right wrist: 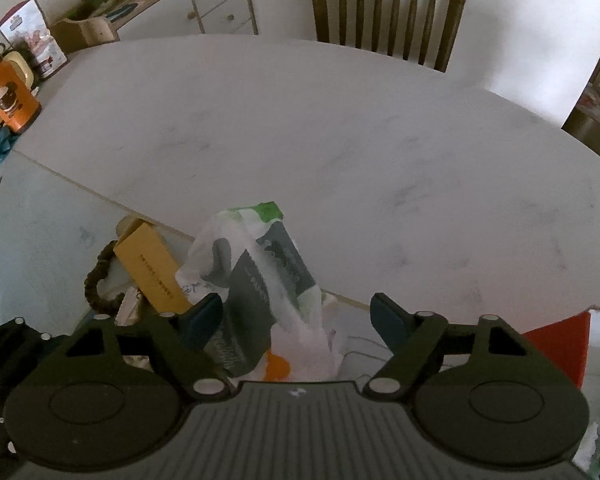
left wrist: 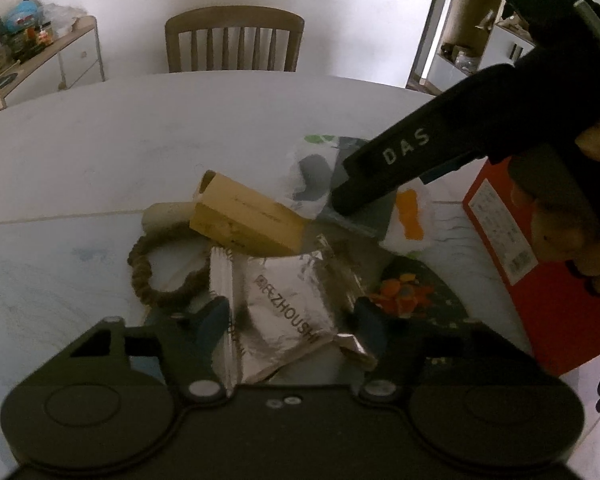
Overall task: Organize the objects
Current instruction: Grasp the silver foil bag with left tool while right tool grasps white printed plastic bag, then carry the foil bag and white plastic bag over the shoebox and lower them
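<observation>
A pile of objects lies on the white table. A silver foil packet sits between the open fingers of my left gripper. Beyond it lie a yellow box, a brown braided ring and a white plastic bag with dark and green packs. My right gripper is open above that bag; its black body shows in the left wrist view. The yellow box and ring lie left of it.
A red box stands at the right; its corner shows in the right wrist view. A dark round piece with orange bits lies beside it. A wooden chair stands behind the table. An orange container sits far left.
</observation>
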